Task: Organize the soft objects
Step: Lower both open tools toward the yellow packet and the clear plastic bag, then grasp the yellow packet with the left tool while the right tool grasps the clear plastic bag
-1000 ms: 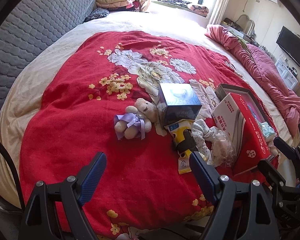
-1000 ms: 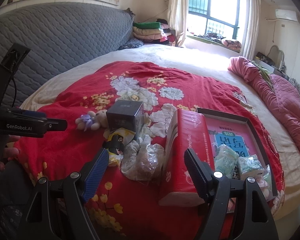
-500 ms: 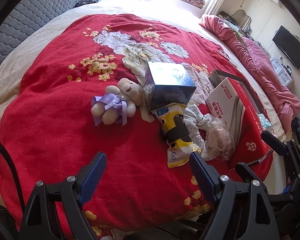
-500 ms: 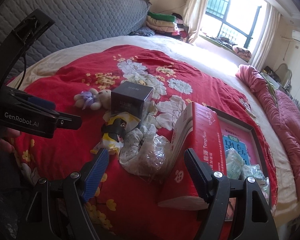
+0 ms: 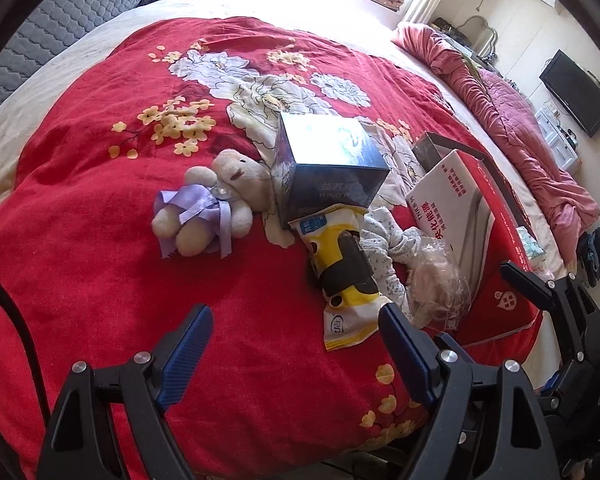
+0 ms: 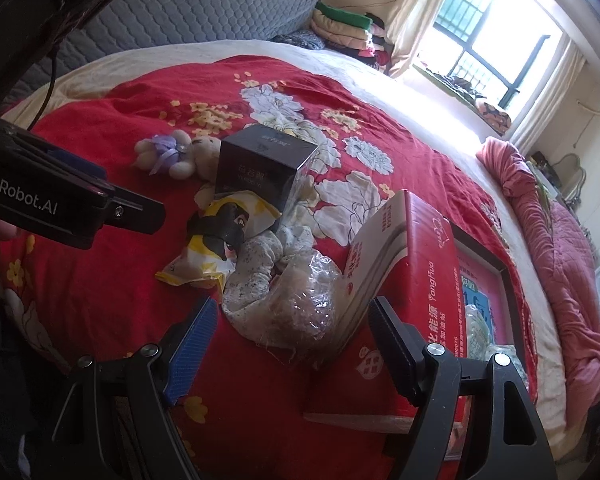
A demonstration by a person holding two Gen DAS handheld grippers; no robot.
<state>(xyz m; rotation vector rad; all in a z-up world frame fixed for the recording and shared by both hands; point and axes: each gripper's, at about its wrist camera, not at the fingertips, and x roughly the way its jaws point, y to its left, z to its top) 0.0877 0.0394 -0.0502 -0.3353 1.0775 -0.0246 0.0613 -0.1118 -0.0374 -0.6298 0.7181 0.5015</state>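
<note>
A cream teddy bear [image 5: 208, 208] [image 6: 168, 154] with a lilac ribbon lies on the red flowered blanket [image 5: 100, 184]. Right of it, a yellow and black snack packet [image 5: 342, 268] [image 6: 216, 240] rests against a dark cube box [image 5: 324, 168] [image 6: 266, 168]. A speckled white cloth [image 5: 384, 248] [image 6: 260, 280] and a crumpled clear plastic bag [image 5: 440, 284] [image 6: 304, 304] lie beside the packet. My left gripper [image 5: 296, 332] hovers open over bare blanket near the packet's front end. My right gripper [image 6: 292, 324] is open, with the plastic bag just beyond its fingers.
A red and white carton [image 6: 416, 280] [image 5: 460, 216] leans on a dark tray [image 6: 496, 276] holding small packets. A pink quilt [image 6: 560, 248] runs along the right. A grey padded headboard [image 6: 204, 4] and folded clothes [image 6: 340, 24] stand at the back.
Both grippers have come down and closer to the pile of things. The right view has rolled, tilting the scene. Nothing on the blanket has moved.
</note>
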